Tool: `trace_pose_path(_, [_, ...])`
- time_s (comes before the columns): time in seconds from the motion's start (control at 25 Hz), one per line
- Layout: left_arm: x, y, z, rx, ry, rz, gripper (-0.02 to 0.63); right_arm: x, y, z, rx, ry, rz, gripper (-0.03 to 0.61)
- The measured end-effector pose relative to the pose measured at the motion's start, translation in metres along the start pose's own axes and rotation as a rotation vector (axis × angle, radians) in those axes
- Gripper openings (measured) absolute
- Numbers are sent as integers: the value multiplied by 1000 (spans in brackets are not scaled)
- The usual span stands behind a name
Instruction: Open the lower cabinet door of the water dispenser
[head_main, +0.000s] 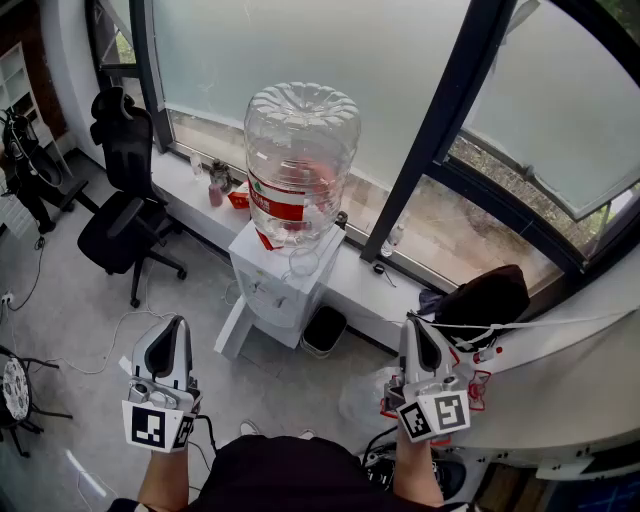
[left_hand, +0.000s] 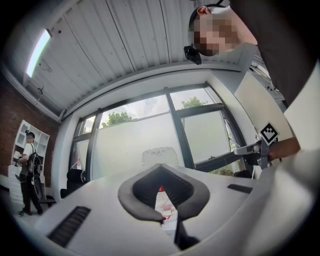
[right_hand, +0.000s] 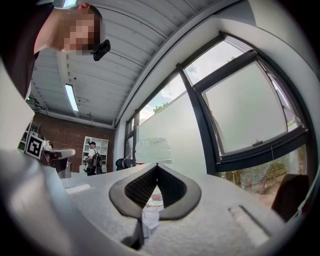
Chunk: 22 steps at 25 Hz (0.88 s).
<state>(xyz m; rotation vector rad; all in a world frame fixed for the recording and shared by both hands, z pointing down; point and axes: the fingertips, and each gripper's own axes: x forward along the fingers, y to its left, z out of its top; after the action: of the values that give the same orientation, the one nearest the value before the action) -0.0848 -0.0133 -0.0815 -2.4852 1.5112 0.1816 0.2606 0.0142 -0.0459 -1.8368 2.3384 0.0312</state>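
Water dispenser (head_main: 270, 290) is white and stands far away, in the middle, under the window (head_main: 330, 70). A big clear bottle (head_main: 300, 160) sits on top of it. Near the person, the left gripper (head_main: 178, 322) and the right gripper (head_main: 415, 322) are both clenched on nothing, well apart from the dispenser.

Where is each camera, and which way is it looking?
Head view: on the person's head, looking down at the water dispenser; both forearms, left gripper and right gripper show.
Left gripper view: on the left gripper, facing the bottle past shut jaws; the person's head shows above.
Right gripper view: the same, from the right gripper.
All three see the bottle.
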Motion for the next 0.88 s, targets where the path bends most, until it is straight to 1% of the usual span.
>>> trace_pose_path(0.2, [-1,-1,-4,-7,7,5,8,-1,1,-3,-30,16,5,5])
trace_pose_path(0.88, [-7,-13,0,6,5,22,8,-2,0,-3,-34,7,45,5])
